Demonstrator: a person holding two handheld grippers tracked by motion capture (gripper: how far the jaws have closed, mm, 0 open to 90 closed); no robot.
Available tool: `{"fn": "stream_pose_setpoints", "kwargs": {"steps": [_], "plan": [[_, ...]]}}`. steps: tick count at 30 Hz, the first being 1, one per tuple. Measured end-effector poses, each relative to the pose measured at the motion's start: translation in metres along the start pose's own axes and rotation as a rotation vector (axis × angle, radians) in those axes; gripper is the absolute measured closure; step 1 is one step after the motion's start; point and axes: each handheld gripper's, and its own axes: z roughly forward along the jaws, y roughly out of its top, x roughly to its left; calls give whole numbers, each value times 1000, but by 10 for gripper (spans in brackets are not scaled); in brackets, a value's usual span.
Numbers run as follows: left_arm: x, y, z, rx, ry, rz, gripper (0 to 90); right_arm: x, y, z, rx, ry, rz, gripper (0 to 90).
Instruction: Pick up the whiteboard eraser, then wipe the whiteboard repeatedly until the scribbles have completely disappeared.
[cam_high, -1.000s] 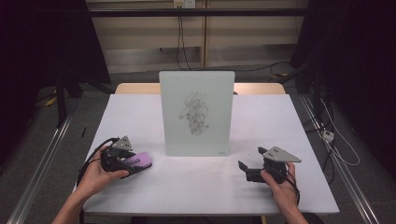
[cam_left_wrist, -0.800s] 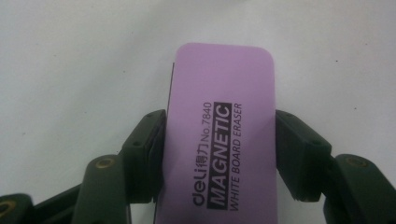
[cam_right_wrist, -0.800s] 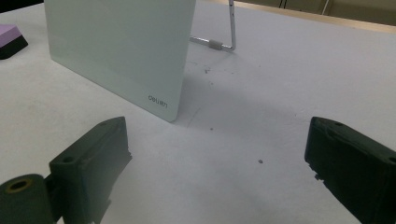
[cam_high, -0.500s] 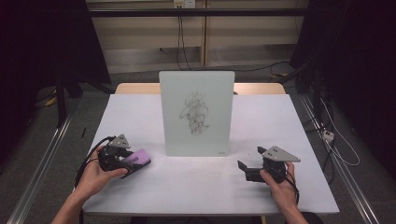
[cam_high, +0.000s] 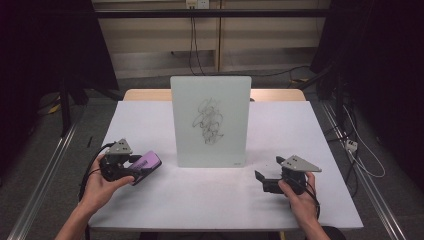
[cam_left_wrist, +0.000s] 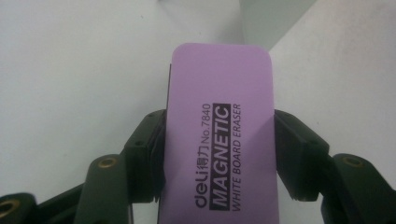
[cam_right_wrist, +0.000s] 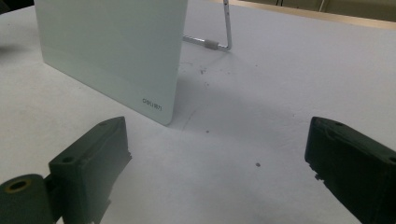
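A purple magnetic whiteboard eraser (cam_left_wrist: 219, 107) sits between the two black jaws of my left gripper (cam_left_wrist: 219, 140), and both pads press on its long sides. In the high view that left gripper (cam_high: 136, 169) holds the eraser (cam_high: 150, 162) just above the table, left of the board. A white glass whiteboard (cam_high: 210, 120) stands upright at the table's middle with a black scribble (cam_high: 210, 121) on its face. My right gripper (cam_high: 261, 178) rests at the front right, open, with nothing between its jaws. In the right gripper view (cam_right_wrist: 217, 154) it points at the board's lower corner (cam_right_wrist: 161, 109).
The white tabletop (cam_high: 210, 200) stretches around the board. A metal stand leg (cam_right_wrist: 227, 28) props the board from behind. Cables (cam_high: 350, 150) lie on the floor to the right, and a rail runs along the floor at the left.
The eraser's front end sits slightly higher in the high view than a second ago, and the left hand has barely shifted. The right hand has stayed still.
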Motion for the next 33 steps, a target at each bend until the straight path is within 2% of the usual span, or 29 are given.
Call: {"fn": "stream_pose_setpoints", "kwargs": {"steps": [4,9,16,20,24,31,33], "plan": [[0,1,-2,-34,23,-13,409,0,0,-1,-2,3,-2,60],[-3,3,-5,-67,26,-27,409,1,0,-2,-5,11,-8,60],[-11,13,-11,-110,20,2,410,0,0,-1,-7,6,-2,60],[-16,16,-12,-138,16,-2,410,-1,0,0,-6,3,0,60],[-20,20,-14,-144,24,10,410,0,0,0,-3,8,-4,60],[-33,40,-13,-157,28,56,411,2,-1,-4,-14,18,-16,60],[-37,46,-12,-168,19,58,410,2,-1,-4,-12,20,-18,60]]}}
